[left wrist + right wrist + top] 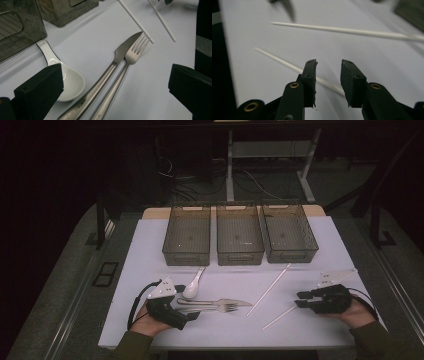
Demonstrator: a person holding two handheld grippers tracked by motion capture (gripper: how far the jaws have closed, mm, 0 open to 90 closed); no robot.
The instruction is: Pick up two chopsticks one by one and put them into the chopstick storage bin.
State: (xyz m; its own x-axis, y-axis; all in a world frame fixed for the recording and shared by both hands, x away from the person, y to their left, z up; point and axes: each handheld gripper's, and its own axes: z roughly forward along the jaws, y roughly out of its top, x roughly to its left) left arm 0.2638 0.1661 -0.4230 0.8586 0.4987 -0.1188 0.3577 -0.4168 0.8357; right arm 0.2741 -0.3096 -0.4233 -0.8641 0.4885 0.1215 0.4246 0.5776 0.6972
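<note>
Dim room, dark beyond the white table (150, 270), which catches soft overhead light. Right gripper view is motion-blurred; the knife (120, 51) glints faintly.

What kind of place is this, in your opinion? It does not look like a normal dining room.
Probably a lab or workshop set up for recording. A white table holds three empty mesh bins and cutlery laid out for sorting, cables trail on the floor behind, and a bare desk frame stands in the dark background.

On the tabletop (150, 250) three bins (239, 240) stand in a row behind a spoon (193, 285), knife (215, 302) and fork (220, 308), with two chopsticks (270, 289) lying to their right.
</note>
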